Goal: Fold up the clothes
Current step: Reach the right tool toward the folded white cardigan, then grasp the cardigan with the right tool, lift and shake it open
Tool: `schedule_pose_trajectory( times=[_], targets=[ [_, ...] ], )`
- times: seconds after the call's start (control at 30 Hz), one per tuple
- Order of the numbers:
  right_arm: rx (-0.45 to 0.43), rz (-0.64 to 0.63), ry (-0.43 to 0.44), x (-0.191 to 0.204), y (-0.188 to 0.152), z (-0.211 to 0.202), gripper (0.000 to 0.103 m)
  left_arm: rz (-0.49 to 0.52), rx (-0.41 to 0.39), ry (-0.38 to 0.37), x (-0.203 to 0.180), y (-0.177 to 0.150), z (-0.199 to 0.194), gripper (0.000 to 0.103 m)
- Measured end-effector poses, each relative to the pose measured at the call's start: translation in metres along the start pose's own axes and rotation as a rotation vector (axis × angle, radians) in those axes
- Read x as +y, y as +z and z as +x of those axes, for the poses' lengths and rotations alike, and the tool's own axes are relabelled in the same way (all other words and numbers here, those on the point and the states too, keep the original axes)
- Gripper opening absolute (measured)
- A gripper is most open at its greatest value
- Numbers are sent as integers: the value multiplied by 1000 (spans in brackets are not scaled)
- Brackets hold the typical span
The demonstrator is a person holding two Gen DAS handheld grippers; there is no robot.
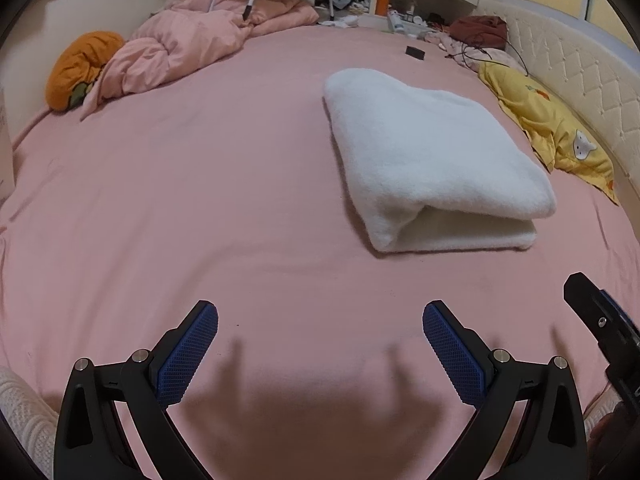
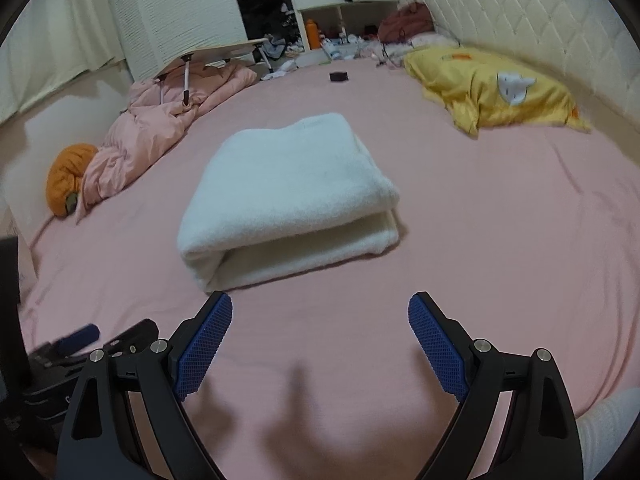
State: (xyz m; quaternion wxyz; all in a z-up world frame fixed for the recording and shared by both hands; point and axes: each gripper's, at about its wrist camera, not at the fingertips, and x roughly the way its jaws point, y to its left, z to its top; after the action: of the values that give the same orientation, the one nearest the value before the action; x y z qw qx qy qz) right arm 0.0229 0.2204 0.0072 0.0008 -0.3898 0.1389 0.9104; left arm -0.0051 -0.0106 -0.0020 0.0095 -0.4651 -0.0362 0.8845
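Both pairs of jaws are held spread wide over the bed, with nothing between them. On the left gripper the blue cross-hatched pads are seen on black arms with silver pins, angled down at bare pink sheet; the shadow of the tool is cast on the sheet just below. The right gripper is spread the same way, its ribbed blue pads clear of any cloth.

The blanket is found ahead of the left jaws and off to the right, apart from them. In the right wrist view the blanket is seen straight ahead and slightly left, its near corner just beyond the left fingertip, not touched.

It is lying folded into a thick, rounded rectangle, white and fluffy, with a plush nap. A rolled fold is shown along the left side, and layered edges are stacked at the open near end, the lower layers looking creamier.

Further out, a yellow pillow with a small white cat figure is leaned near a cream quilted headboard. A crumpled pink duvet is heaped at the far left, with an orange cushion beside it and a tilted folding tray propped on top. A small dark object is left on the sheet beyond the blanket. An orange bottle is stood among clutter at the far end.
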Motion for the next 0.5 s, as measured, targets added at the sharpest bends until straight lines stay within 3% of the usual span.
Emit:
schedule_pose_trajectory(
  times=[0.13, 0.2, 0.33, 0.4, 0.5],
  targets=[
    [93, 150, 192, -16, 21, 22, 90, -43, -8, -6, 9, 9, -3, 103],
    [139, 305, 323, -33, 35, 43, 90, -60, -45, -4, 16, 17, -9, 103],
    [155, 663, 478, -73, 47, 87, 90, -68, -100, 10, 28, 32, -18, 103],
    [156, 762, 497, -87, 52, 104, 90, -65, -123, 19, 31, 34, -19, 103],
    [157, 783, 466, -95, 64, 126, 90, -60, -99, -28, 30, 35, -14, 103]
  ],
)
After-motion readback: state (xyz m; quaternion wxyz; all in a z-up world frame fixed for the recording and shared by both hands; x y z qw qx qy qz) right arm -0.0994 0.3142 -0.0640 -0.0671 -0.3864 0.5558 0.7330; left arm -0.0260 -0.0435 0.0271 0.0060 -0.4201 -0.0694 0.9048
